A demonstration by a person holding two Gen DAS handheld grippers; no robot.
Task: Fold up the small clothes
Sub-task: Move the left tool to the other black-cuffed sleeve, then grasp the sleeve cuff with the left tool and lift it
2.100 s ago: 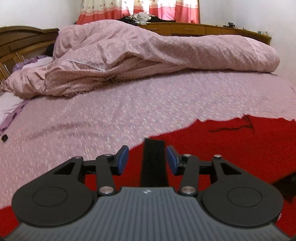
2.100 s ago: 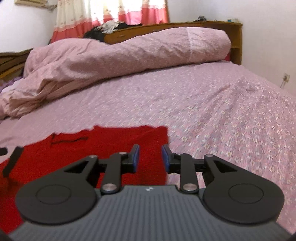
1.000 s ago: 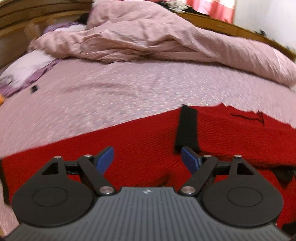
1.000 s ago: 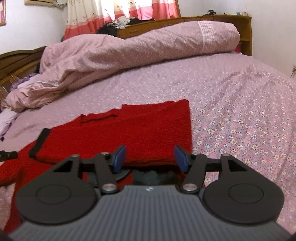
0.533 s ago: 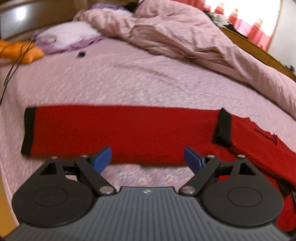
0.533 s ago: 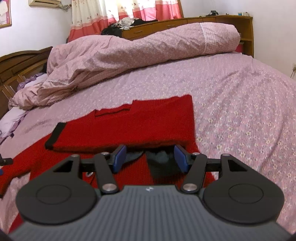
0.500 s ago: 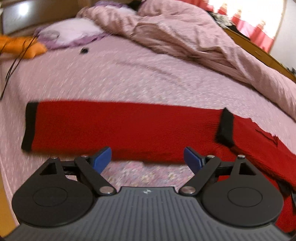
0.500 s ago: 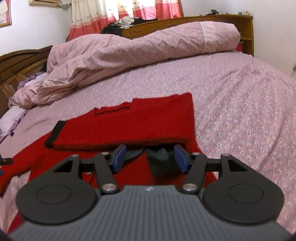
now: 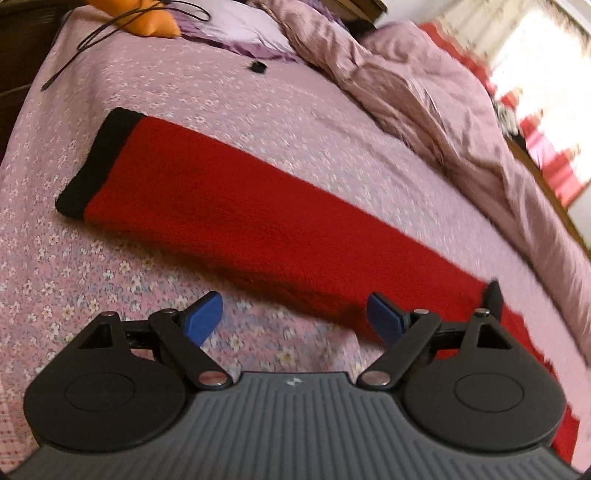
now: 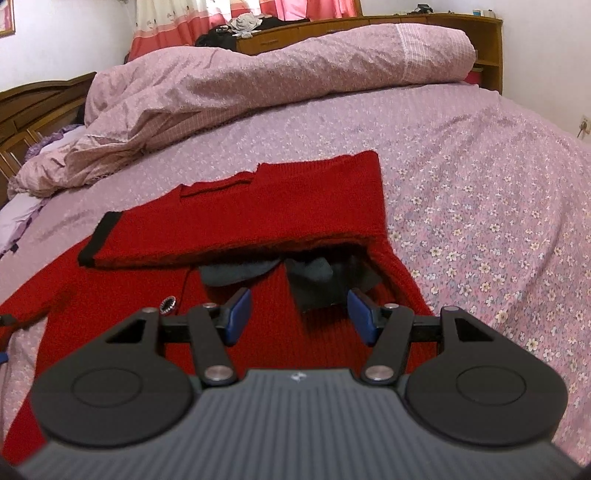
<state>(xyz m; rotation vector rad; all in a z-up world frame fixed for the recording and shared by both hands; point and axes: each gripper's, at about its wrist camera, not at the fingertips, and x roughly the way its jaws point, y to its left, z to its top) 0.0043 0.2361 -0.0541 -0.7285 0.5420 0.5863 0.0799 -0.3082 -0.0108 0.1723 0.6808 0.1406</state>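
Note:
A red knit sweater (image 10: 236, 221) with black cuffs lies flat on the flowered bedsheet (image 10: 480, 206). One sleeve is folded across its chest, the black cuff (image 10: 99, 240) at the left, and a grey patch (image 10: 317, 280) shows below the fold. My right gripper (image 10: 298, 316) hovers open over the sweater's lower body, nothing between its blue pads. In the left wrist view the other sleeve (image 9: 258, 221) stretches out straight, its black cuff (image 9: 98, 162) at the far left. My left gripper (image 9: 293, 317) stands wide open just short of that sleeve's near edge, holding nothing.
A rumpled pink duvet (image 10: 258, 85) is heaped along the far side of the bed. An orange cushion (image 9: 147, 18), a black cable (image 9: 92, 37) and a small black object (image 9: 257, 67) lie near the pillows. A wooden headboard (image 10: 40, 103) and dresser (image 10: 369, 22) stand behind.
My left gripper swung left and rolled, so the outstretched sleeve now runs diagonally before it. The right gripper drew back slightly, and the folded sleeve sits farther ahead.

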